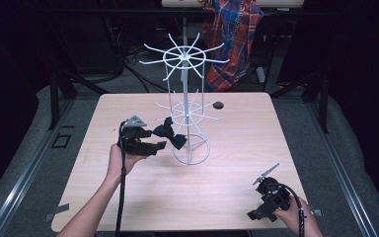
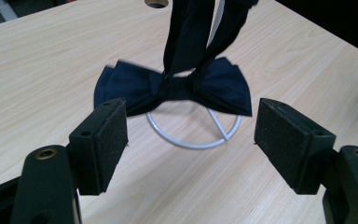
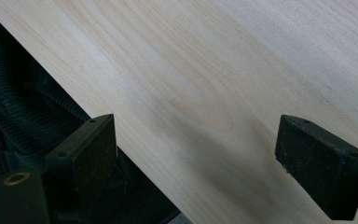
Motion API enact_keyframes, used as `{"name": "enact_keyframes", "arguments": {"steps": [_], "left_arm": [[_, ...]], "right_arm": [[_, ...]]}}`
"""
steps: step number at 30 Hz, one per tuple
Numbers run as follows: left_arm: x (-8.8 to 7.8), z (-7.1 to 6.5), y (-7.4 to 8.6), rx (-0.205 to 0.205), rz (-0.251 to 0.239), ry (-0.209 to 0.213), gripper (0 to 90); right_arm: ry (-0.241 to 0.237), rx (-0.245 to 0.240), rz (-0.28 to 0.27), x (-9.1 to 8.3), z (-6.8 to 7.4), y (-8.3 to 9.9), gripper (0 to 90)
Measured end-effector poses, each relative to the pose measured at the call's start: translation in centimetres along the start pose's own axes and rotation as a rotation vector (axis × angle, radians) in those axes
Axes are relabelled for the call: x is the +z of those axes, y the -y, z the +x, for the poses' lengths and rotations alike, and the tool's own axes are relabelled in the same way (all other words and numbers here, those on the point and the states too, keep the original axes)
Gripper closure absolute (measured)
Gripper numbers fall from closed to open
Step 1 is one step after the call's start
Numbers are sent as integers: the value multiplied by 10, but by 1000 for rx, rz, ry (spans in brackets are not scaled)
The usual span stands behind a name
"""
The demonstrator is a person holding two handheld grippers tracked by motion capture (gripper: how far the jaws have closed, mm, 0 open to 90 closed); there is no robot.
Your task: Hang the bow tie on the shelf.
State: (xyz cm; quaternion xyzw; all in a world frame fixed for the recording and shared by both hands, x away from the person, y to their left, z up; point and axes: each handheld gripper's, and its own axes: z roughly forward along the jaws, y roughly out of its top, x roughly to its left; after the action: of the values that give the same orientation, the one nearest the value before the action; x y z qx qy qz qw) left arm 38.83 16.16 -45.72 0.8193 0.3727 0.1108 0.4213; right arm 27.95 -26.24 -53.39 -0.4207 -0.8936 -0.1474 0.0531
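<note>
A dark navy bow tie [image 1: 170, 134] hangs by its strap from a lower arm of the white wire rack [image 1: 184, 59], just above the rack's base ring [image 1: 191, 150]. My left gripper [image 1: 158, 139] is level with the tie on its left. In the left gripper view the bow tie [image 2: 177, 86] hangs just beyond the left gripper [image 2: 193, 135], whose jaws stand open with no pad touching it. My right gripper [image 1: 259, 202] rests low at the table's front right edge. The right gripper [image 3: 193, 149] is open with nothing but bare wood between its pads.
The rack stands mid-table on the light wooden table [image 1: 256, 138], with a small round hole [image 1: 218, 105] behind it. A plaid cloth [image 1: 234, 34] hangs beyond the far edge. Dark ribbed fabric [image 3: 18, 107] lies past the table edge in the right gripper view.
</note>
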Motion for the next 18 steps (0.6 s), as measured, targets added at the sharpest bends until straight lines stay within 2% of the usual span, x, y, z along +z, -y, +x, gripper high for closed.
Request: {"name": "enact_keyframes", "arguments": {"steps": [8,14,18], "left_arm": [[-11,5,9,4,18,-14,217],[-13,3,13,-2,69,-13,165],[-14,2,17,-7,114,-7,148]], "right_arm": [[-6,8,-12,0,1,0,123],[0,-2,1,-3,0,1,122],[-4,-1,-12,-2,1,1,123]]}}
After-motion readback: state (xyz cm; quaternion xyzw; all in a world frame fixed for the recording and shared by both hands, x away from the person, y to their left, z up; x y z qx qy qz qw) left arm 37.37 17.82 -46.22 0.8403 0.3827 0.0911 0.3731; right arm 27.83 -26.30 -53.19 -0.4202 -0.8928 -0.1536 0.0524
